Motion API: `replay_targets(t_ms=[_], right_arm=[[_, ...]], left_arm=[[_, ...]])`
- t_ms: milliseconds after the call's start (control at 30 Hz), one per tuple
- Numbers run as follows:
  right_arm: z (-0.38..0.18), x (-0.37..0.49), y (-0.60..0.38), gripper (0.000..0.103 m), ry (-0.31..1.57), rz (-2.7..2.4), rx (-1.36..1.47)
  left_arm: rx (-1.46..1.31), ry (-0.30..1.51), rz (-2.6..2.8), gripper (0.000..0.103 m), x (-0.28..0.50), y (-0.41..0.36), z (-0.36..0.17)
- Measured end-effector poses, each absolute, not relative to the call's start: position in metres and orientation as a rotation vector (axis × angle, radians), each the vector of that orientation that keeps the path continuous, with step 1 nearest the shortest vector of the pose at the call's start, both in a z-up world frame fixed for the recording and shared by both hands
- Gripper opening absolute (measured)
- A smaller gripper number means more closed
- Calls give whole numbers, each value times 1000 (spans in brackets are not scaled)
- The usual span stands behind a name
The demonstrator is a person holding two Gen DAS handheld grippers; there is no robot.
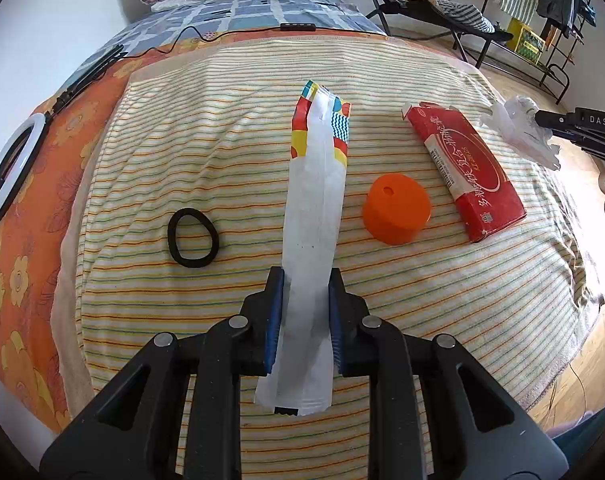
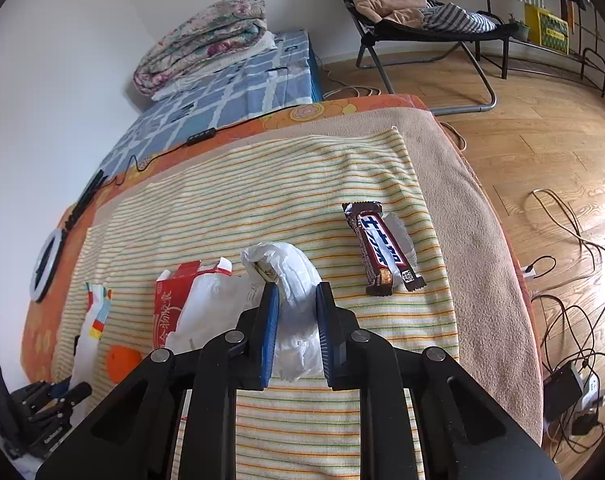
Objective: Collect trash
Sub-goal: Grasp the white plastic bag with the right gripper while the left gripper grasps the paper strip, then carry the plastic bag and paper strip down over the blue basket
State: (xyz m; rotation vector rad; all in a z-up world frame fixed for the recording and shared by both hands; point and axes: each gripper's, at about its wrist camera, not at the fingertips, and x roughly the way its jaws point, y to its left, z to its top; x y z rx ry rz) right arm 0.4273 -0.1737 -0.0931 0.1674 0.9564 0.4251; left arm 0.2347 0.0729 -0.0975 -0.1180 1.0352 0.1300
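Long wrapper: a white strip with a bright colored end [image 1: 316, 184]. It runs from between the left tool's pads out over the striped blanket [image 1: 222, 140].
Left gripper: the left gripper [image 1: 305, 280] is closed on the long wrapper, one blue pad on each side. I think the wrapper is picked up, or about to be.
Plastic bag: a white, crumpled bag [image 2: 290, 280]. It sits between the right tool's pads and bunches out past them. I think this is where the trash goes.
Right gripper: the right gripper [image 2: 297, 292] is squeezing the plastic bag and holds it near the right side of the blanket.
Red box: a flat red carton [image 1: 466, 168] with its top flap open. It lies on the blanket, just beside the bag.
Orange cap: a small orange cup shape [image 1: 396, 208] resting on the blanket between the wrapper and the red box.
Candy bar wrapper: a brown bar wrapper [image 2: 382, 248] lies near the blanket's right edge, apart from the bag.
Black ring: a black hair band [image 1: 193, 238] lies left of the long wrapper. It may not be trash.
Done so far: I cannot tell if anything is inside the bag.
Left to do: the long wrapper, red box, orange cap and candy bar wrapper all look still outside the bag. So the job looks near its start.
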Motion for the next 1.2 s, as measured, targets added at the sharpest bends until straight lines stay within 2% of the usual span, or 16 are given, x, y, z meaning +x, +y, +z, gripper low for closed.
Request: replay_targets(t_ms=[633,1200], right_arm=[[-35,341,-165,15,842,561,124],[-36,225,-168,15,845,677,90]], left_arm=[[-144,966,73,20,175,53,-55],[-223,1009,4,20,67,25,-57]])
